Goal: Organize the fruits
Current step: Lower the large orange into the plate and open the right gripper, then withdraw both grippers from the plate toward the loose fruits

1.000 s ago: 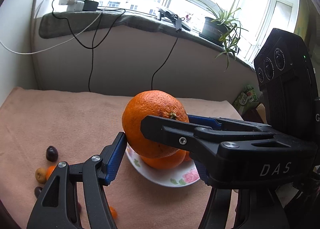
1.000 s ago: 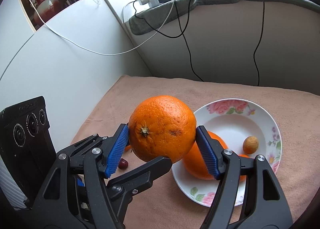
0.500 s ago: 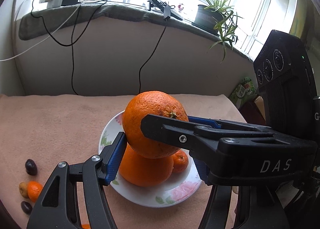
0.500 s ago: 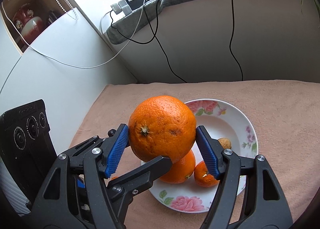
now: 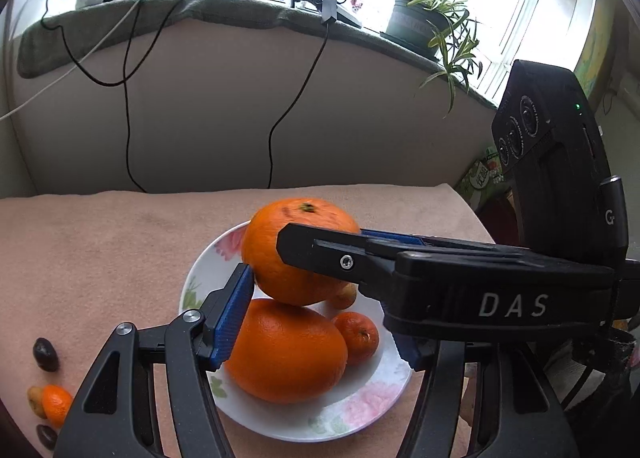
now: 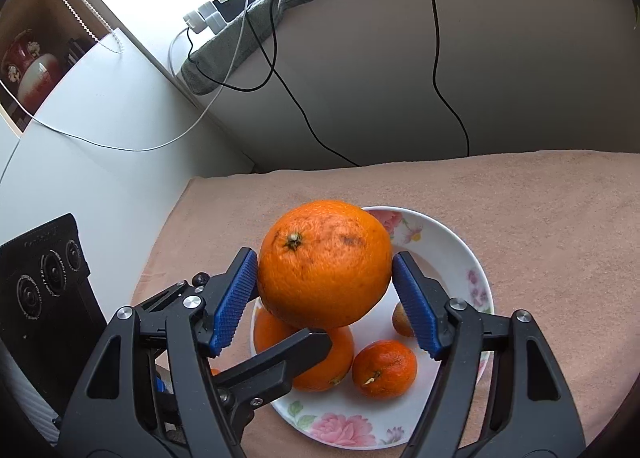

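I have the big orange held up over the plate, and both tools are on it at once. My right gripper has its jaws standing either side of the fruit: the left pad presses the peel, while the right pad shows a thin gap in the right wrist view, so I judge that grip is loosening or very light. My left gripper comes in crosswise; one blue pad touches the orange low on its near side, and the other jaw is hidden behind the right tool's black finger, so I cannot tell whether it really clamps.

The orange sits just above, maybe touching, a second large orange that lies in the plate. Beside that one in the plate are a small mandarin and a little tan fruit.

So part of the sorting looks done: three fruits in the plate and a fourth about to join. What is left, as far as I can see, is to set this orange down somewhere it will not roll off the pile, then fetch the strays on the table cloth at the left: a dark fruit, a small orange one with a tan one touching it, and another dark one at the picture's edge.
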A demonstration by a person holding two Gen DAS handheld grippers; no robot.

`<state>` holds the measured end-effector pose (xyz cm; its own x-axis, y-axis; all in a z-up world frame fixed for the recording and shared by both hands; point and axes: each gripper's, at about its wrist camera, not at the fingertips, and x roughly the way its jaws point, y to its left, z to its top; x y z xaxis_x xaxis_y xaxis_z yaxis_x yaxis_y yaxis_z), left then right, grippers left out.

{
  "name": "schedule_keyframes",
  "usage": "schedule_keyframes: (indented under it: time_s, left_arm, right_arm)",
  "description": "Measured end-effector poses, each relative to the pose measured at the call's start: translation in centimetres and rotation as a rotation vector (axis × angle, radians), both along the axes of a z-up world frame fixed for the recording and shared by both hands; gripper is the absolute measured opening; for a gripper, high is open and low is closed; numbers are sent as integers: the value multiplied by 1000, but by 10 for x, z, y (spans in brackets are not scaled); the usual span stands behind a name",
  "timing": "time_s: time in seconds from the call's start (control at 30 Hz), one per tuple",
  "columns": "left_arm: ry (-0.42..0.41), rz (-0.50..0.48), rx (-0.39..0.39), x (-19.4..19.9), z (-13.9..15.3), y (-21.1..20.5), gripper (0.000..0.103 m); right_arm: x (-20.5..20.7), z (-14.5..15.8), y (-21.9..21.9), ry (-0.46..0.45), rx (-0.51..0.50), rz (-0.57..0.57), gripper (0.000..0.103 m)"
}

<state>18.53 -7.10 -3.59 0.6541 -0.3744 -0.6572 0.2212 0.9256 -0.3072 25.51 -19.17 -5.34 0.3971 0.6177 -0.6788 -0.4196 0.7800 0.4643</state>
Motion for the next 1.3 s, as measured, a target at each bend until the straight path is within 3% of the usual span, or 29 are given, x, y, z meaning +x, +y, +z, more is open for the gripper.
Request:
schedule_keyframes:
  time_s: [0.67, 1.3]
  left_arm:
    - [-35, 20, 37, -20, 9, 10, 63]
    - [-50, 45, 49, -43, 15, 21, 68]
  right_arm:
    - [-15, 13, -7, -62, -1, -29, 82]
    - [-33, 18, -18, -101, 29, -82, 82]
